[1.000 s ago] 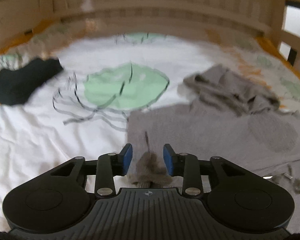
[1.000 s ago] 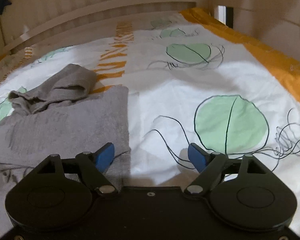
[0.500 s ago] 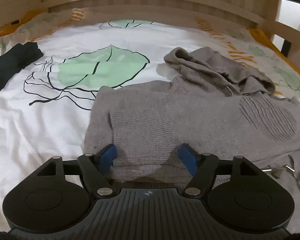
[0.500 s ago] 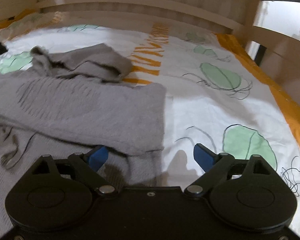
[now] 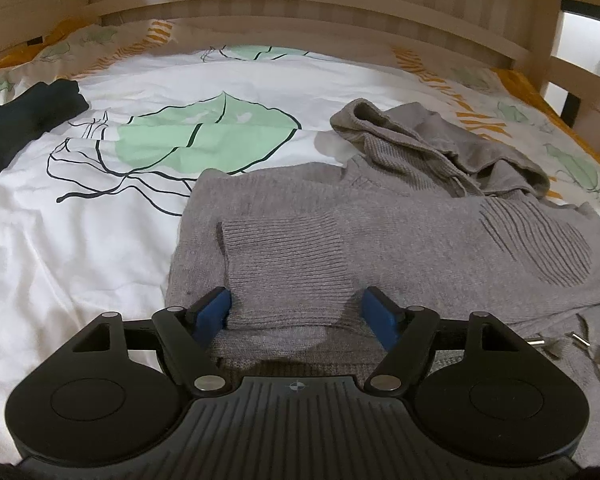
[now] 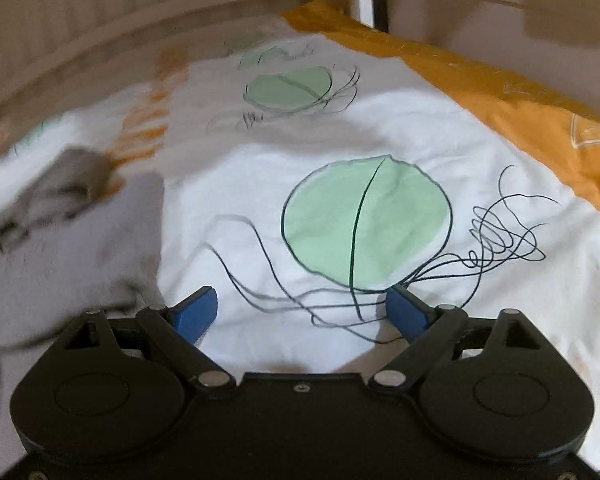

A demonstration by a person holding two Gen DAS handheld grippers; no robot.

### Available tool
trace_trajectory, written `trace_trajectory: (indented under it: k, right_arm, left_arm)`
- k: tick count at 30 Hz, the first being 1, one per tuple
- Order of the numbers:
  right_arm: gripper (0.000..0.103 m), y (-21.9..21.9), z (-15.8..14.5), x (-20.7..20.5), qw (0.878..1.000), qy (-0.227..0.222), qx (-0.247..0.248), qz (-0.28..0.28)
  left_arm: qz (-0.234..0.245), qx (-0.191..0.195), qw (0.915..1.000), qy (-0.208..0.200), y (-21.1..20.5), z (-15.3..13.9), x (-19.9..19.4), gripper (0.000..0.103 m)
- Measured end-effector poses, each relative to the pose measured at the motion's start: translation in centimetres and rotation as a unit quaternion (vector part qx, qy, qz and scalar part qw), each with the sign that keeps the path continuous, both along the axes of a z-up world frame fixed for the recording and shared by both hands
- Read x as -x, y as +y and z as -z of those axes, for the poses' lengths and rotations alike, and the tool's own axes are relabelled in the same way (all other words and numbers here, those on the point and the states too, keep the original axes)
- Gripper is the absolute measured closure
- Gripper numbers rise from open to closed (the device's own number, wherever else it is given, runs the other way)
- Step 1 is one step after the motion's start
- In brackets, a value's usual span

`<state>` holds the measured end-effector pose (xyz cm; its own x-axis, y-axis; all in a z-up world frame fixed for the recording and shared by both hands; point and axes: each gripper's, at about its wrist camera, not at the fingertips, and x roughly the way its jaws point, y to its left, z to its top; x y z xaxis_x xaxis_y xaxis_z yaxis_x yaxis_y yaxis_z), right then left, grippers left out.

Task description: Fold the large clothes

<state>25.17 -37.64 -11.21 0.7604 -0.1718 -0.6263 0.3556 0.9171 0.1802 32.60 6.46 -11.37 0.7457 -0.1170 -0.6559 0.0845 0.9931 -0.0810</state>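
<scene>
A gray knit hoodie [image 5: 400,240] lies flat on the bed, near the middle of the cover and a bit toward the right in the left wrist view. It looks soft and woolly. One sleeve is folded across the body, and its ribbed cuff [image 5: 288,280] has tight little lines running along it. A patch of raised ribs sits further right on the sweater. The hood [image 5: 440,148] is bunched up in a floppy heap at the far end. Two cord ends with small metal tips [image 5: 556,340] lie by the near right edge. I can see no words or labels on it. The left gripper [image 5: 296,314] has just been opening; its blue pads now stand wide, one on each side of the cuff, and they do not seem to squeeze it. The right gripper [image 6: 302,310] has also just been opening. It is spread wide over bare bed cover and has nothing in it, with the blurry gray hoodie [image 6: 60,248] off to its left. The bed cover [image 5: 80,220] is white and a little wrinkled, with big round green leaves and thin dark scribbly lines, some orange stripes, and an orange edge [image 6: 500,92]. A dark piece of clothing [image 5: 24,120] lies far left. Pale wooden bed rails [image 5: 300,12] run around the back.
</scene>
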Motion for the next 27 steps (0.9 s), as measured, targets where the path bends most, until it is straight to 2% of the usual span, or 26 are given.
trace_trajectory:
  k: [2, 4, 7, 10, 18, 21, 22, 25, 27]
  right_arm:
    - [0.011, 1.4, -0.9, 0.2, 0.999, -0.028, 0.014, -0.033]
    - [0.01, 3.3, -1.6, 0.1, 0.995, -0.036, 0.041, -0.078]
    - [0.01, 5.7, -1.5, -0.2, 0.989, -0.009, 0.082, -0.124]
    - [0.01, 6.5, -0.7, -0.3, 0.984, 0.022, 0.105, -0.139]
    - [0.01, 6.1, 0.3, -2.9, 0.989, 0.003, 0.09, -0.12]
    - [0.011, 5.8, 0.7, -2.9, 0.99, -0.006, 0.11, -0.089]
    - [0.011, 5.2, 0.8, -2.8, 0.991, 0.0, 0.111, -0.069]
    - [0.01, 3.3, 1.0, -2.4, 0.996, 0.011, 0.072, -0.051]
    - [0.01, 3.4, 1.0, -2.1, 0.995, 0.018, 0.079, -0.055]
  left_arm:
    - [0.0, 0.001, 1.0, -0.001, 0.0, 0.0, 0.0, 0.031]
    - [0.001, 0.001, 1.0, -0.002, 0.0, 0.0, 0.0, 0.031]
    - [0.0, 0.001, 1.0, -0.002, 0.0, 0.1, 0.0, 0.031]
    - [0.001, 0.001, 1.0, -0.004, 0.1, 0.1, 0.0, 0.031]
    - [0.001, 0.0, 1.0, -0.004, 0.1, 0.1, 0.0, 0.03]
    - [0.001, 0.001, 1.0, -0.004, 0.1, 0.1, 0.1, 0.03]
    - [0.001, 0.001, 1.0, -0.004, 0.0, 0.1, 0.1, 0.03]
    - [0.001, 0.001, 1.0, -0.004, 0.0, 0.1, 0.1, 0.03]
    - [0.001, 0.003, 1.0, -0.003, 0.1, 0.1, 0.0, 0.03]
